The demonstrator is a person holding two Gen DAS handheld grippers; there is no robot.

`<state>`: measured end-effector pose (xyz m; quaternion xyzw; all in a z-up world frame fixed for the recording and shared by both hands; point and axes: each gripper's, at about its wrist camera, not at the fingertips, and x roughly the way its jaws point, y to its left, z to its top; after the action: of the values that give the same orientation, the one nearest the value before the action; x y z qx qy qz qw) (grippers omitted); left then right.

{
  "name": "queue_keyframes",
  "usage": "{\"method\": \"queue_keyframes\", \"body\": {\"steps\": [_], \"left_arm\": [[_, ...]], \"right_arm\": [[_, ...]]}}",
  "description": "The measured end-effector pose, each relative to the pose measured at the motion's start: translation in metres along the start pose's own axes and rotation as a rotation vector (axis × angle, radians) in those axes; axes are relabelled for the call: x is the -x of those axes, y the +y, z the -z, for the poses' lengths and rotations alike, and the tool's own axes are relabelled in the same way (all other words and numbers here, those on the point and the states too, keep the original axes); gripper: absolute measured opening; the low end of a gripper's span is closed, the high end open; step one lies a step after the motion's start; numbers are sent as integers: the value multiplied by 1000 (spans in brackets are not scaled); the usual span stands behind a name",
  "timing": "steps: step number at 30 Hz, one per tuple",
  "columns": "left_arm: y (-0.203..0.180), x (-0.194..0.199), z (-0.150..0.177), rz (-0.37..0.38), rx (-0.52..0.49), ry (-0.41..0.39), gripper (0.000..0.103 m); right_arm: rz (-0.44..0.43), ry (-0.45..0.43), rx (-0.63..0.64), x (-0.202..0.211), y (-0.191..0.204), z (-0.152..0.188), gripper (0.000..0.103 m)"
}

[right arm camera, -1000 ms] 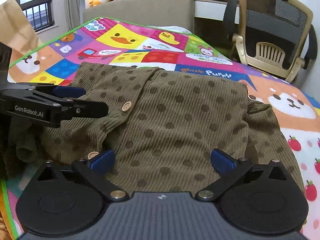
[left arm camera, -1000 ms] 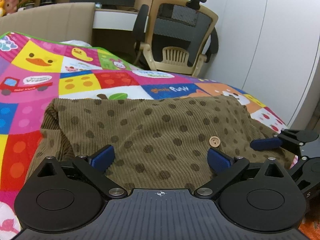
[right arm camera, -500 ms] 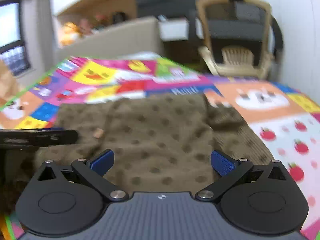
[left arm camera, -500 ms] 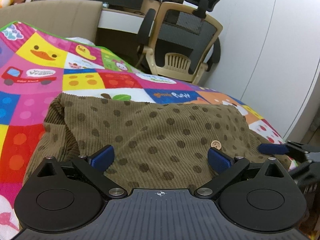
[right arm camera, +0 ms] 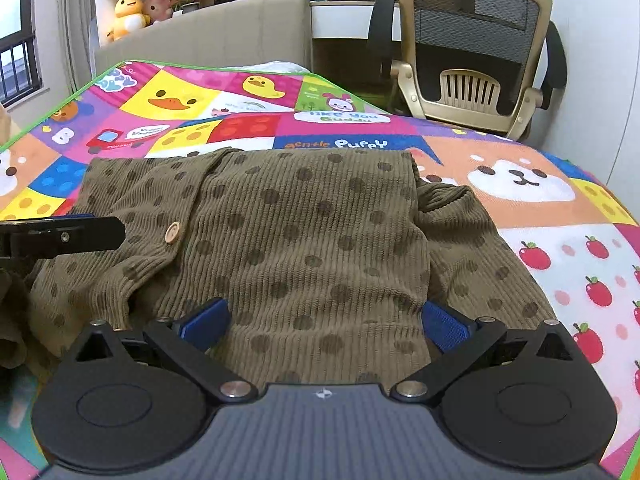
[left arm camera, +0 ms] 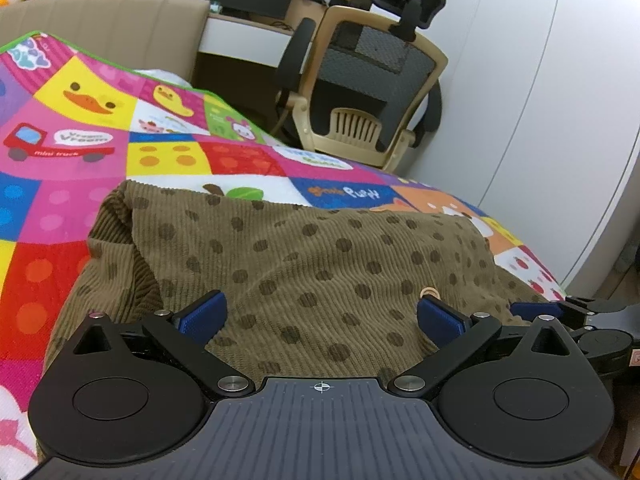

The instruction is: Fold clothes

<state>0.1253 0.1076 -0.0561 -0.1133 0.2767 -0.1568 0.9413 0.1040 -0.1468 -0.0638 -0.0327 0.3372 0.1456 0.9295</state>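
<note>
An olive-brown corduroy garment [left arm camera: 320, 264] with dark dots and a wooden button [right arm camera: 173, 233] lies partly folded on the colourful play mat [left arm camera: 72, 148]; it also shows in the right wrist view [right arm camera: 312, 232]. My left gripper [left arm camera: 320, 316] is open, just above the garment's near edge, empty. My right gripper [right arm camera: 324, 320] is open and empty, low over the garment's near edge. The right gripper's finger shows at the right of the left wrist view [left arm camera: 560, 310]. The left gripper's finger shows at the left of the right wrist view [right arm camera: 68, 234].
A beige and black office chair [right arm camera: 476, 44] stands past the far edge of the mat, by a desk. A beige headboard [right arm camera: 208, 36] with plush toys [right arm camera: 128, 14] is behind. White wall panels [left arm camera: 540, 80] stand on the right.
Both grippers have pulled back toward the near edge and stayed open. The right wrist view swung and is steady again. The garment lies flatter, its folded panel smoothed over the middle.
</note>
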Motion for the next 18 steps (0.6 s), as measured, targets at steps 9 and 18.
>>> {"method": "queue_keyframes", "body": {"steps": [9, 18], "left_arm": [[3, 0, -1, 12, 21, -5, 103], [22, 65, 14, -195, 108, 5, 103]], "right_arm": [[0, 1, 1, 1, -1, 0, 103], [27, -38, 1, 13, -1, -5, 103]]}}
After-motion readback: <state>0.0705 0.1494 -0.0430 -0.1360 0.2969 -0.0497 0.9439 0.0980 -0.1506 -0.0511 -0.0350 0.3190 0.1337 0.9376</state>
